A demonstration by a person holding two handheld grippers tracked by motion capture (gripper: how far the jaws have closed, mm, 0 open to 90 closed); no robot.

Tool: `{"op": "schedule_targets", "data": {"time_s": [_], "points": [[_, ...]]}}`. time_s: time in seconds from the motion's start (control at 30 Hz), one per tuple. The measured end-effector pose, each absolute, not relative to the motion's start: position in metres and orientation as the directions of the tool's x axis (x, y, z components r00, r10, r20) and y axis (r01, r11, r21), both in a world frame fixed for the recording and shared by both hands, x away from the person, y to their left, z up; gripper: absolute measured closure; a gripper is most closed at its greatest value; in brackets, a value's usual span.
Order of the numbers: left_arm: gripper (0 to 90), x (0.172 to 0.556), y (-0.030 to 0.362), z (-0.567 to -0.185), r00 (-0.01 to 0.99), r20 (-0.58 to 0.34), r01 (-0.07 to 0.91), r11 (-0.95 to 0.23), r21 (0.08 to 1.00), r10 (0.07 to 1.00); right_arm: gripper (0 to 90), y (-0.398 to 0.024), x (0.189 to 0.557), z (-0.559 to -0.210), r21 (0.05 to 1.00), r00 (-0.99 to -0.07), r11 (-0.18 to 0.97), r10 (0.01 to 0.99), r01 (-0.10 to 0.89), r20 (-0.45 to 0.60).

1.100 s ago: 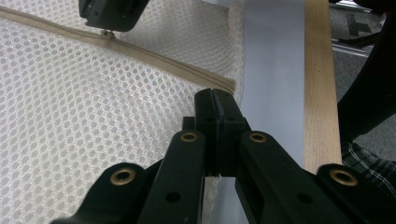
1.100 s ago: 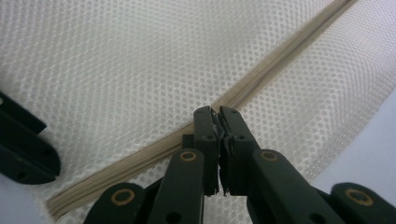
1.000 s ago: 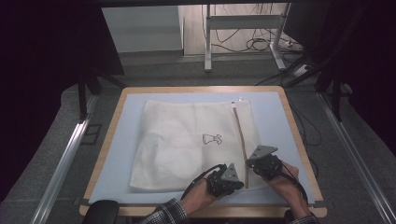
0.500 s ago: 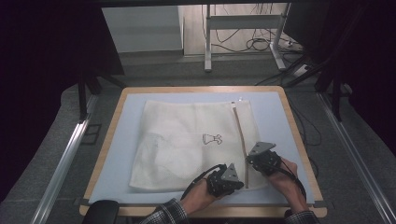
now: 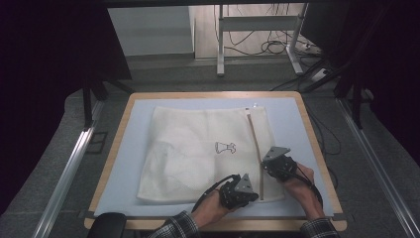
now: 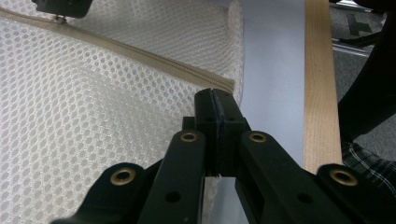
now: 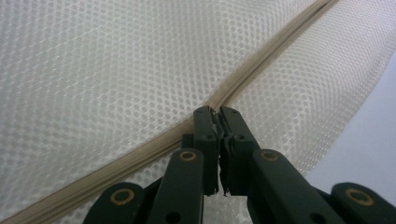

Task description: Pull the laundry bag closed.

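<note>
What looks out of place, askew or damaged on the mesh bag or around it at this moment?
Nothing stands out. The white mesh bag lies flat on the blue mat, slightly turned against the mat's edges. Its beige zipper runs straight. The left gripper pinches the bag's end near the zipper; the right gripper is shut at the zipper line.

No words or numbers I can read, just a small dark outline emblem (image 5: 225,147) printed on my mesh bag (image 5: 198,158)

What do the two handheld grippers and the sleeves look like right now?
Both the left gripper and right gripper are black, each topped by a grey three-cornered plate and trailing a black cable. Brass-coloured rivets stud the jaw links. The sleeves are dark plaid.
</note>
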State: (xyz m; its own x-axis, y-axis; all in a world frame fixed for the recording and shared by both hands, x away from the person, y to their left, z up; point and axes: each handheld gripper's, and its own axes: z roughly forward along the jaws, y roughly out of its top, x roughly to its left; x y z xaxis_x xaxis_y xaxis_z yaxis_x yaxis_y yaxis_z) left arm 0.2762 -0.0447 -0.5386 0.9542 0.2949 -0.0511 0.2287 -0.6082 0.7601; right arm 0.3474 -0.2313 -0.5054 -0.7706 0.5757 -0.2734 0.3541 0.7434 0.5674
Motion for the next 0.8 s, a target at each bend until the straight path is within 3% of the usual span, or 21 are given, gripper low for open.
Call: {"op": "schedule_targets", "data": {"time_s": [0.8], "points": [[89.7, 0.276, -0.045, -0.539, 0.954, -0.053, 0.230, -0.605, 0.762, 0.296, 85.0, -0.226, 0.371, -0.506, 0.554, -0.752, 0.756, 0.579, 0.349, -0.316]]}}
